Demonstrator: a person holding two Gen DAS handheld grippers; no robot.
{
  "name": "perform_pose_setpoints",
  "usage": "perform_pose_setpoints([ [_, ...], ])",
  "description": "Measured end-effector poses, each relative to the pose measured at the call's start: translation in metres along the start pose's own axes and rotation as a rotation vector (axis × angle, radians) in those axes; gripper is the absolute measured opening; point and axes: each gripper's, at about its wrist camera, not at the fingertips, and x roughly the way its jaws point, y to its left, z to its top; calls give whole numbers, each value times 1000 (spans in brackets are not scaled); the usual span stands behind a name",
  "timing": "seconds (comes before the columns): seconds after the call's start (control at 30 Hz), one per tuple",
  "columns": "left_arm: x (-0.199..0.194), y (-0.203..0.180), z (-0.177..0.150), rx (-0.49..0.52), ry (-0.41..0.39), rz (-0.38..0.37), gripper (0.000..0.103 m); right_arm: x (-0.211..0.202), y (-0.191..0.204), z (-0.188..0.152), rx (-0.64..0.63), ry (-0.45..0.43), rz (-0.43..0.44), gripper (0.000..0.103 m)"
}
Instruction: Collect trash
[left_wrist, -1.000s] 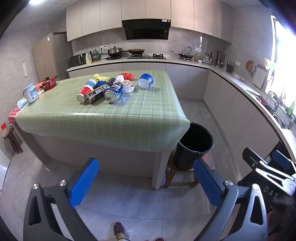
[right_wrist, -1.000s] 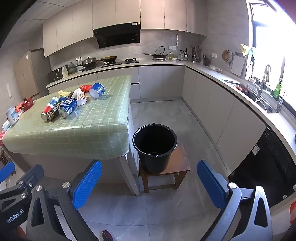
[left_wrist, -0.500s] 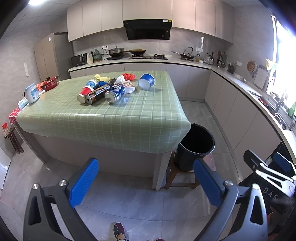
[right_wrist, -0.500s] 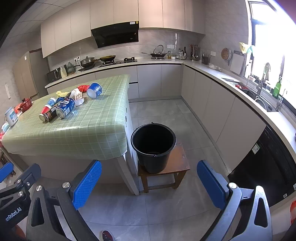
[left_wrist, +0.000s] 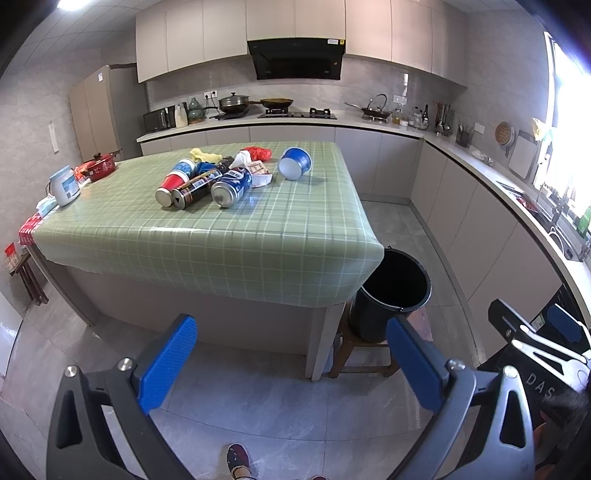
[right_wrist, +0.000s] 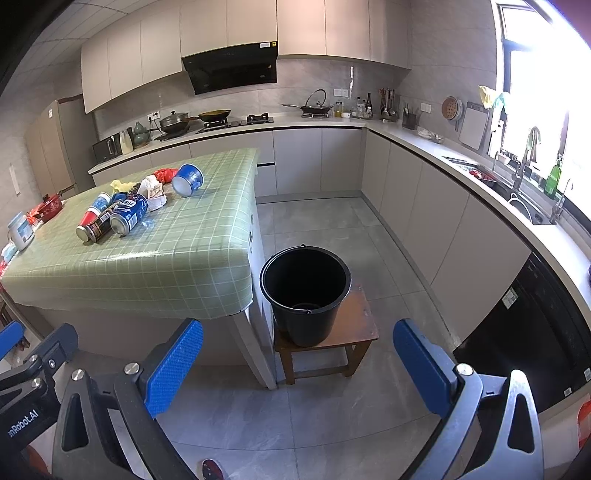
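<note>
A pile of trash lies on the green checked table (left_wrist: 236, 236): a blue can (left_wrist: 232, 185), a dark can (left_wrist: 194, 188), a red cup (left_wrist: 170, 186), a blue paper cup (left_wrist: 294, 163), white paper (left_wrist: 260, 173), a red wrapper (left_wrist: 258, 152) and a yellow wrapper (left_wrist: 202, 154). A black bucket (right_wrist: 306, 291) stands on a low wooden stool (right_wrist: 354, 332) by the table's right corner. My left gripper (left_wrist: 291, 363) is open and empty, low, well short of the table. My right gripper (right_wrist: 297, 365) is open and empty, facing the bucket.
A white appliance (left_wrist: 64, 185) and a red pot (left_wrist: 99, 170) sit at the table's left end. Grey cabinets and a counter (right_wrist: 480, 206) run along the back and right, with a sink (right_wrist: 524, 206). My shoe (left_wrist: 238, 459) shows on the grey tiled floor.
Both views have shifted slightly closer to the table and bucket. The trash has not moved and both grippers stay open.
</note>
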Motion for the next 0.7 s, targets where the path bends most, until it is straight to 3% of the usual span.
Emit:
perform_pose_setpoints([
  [0.7, -1, 4, -1, 3, -8, 3, 103, -6, 1, 1, 0, -20, -6, 103],
])
